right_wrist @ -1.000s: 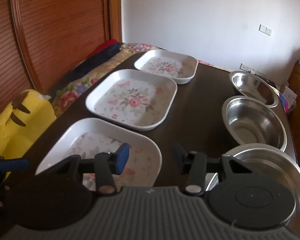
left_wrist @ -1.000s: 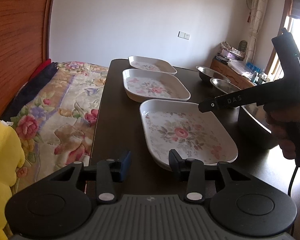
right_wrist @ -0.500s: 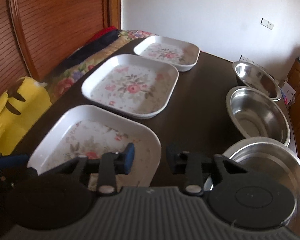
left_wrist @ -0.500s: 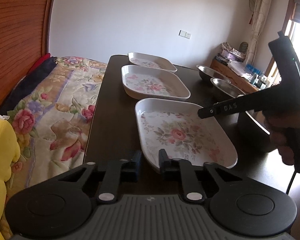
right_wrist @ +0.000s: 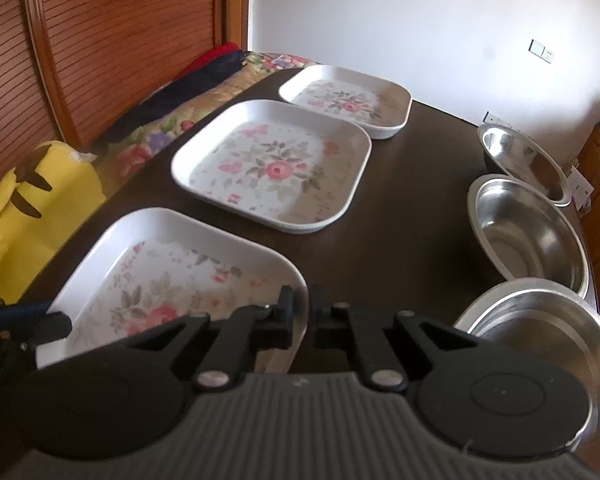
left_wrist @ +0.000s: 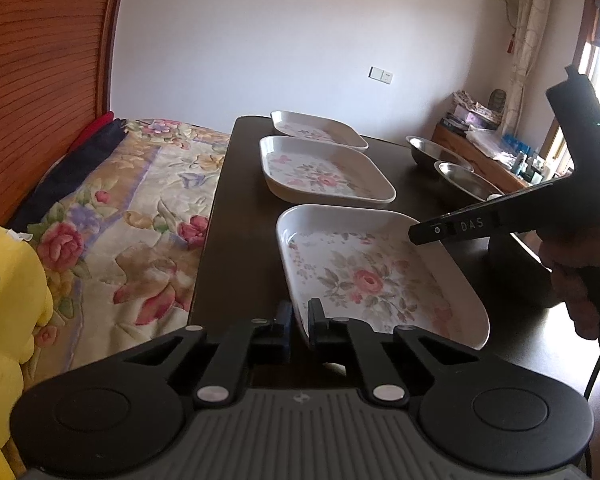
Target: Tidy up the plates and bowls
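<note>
A: How is the surface (right_wrist: 412, 216) laid out, and what room is left at its edges?

B: Three floral plates are lined along the bed side: a near plate (left_wrist: 364, 276), a middle plate (right_wrist: 272, 164) and a far plate (right_wrist: 346, 100). Three steel bowls are ranged along the opposite edge: a near bowl (right_wrist: 540, 328), a middle bowl (right_wrist: 528, 232) and a far bowl (right_wrist: 520, 156). A bare dark strip is left between the two rows. The bed (left_wrist: 140, 216) is set right against the plate-side edge, with a yellow plush (right_wrist: 32, 208) on it.

A: What is gripped?

B: The near plate, from both sides. The left gripper (left_wrist: 299, 320) has just been closing, and its jaws are clamped on the plate's near left corner, rim between the pads. The right gripper (right_wrist: 303, 308) has likewise just been closing; its jaws are drawn together on the rim at the corner toward the bowls.

A: And the pose?

B: Both grippers are pitched downward over the near edge of the surface. In the left view, the right gripper's handle is seen wrapped by a hand (left_wrist: 580, 276) above the plate's bowl side.
</note>
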`<control>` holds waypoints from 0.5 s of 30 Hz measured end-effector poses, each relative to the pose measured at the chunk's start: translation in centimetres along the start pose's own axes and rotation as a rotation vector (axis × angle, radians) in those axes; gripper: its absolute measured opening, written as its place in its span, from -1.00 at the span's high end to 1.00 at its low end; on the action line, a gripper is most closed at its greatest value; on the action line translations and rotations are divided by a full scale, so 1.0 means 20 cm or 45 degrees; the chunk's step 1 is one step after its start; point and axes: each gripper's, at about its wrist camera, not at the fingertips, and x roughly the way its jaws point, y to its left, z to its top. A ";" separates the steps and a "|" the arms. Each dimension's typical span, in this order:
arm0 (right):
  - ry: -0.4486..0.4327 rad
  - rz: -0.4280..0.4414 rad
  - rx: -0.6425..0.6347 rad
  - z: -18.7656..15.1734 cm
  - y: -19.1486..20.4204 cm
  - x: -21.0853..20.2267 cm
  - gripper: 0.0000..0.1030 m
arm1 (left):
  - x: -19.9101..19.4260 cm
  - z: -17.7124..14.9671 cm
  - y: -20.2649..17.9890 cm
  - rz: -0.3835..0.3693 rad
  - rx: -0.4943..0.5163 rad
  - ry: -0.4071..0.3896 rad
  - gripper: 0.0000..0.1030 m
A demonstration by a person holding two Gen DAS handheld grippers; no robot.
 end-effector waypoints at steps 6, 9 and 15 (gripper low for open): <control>-0.062 0.036 0.029 -0.02 0.02 -0.07 0.83 | -0.11 -0.03 -0.03 0.004 0.007 -0.051 0.29; -0.101 0.058 0.055 -0.05 0.02 -0.12 0.82 | -0.17 -0.04 -0.05 0.006 0.005 -0.083 0.30; -0.176 0.086 0.079 -0.08 0.01 -0.26 0.82 | -0.28 -0.04 -0.09 -0.023 -0.004 -0.119 0.31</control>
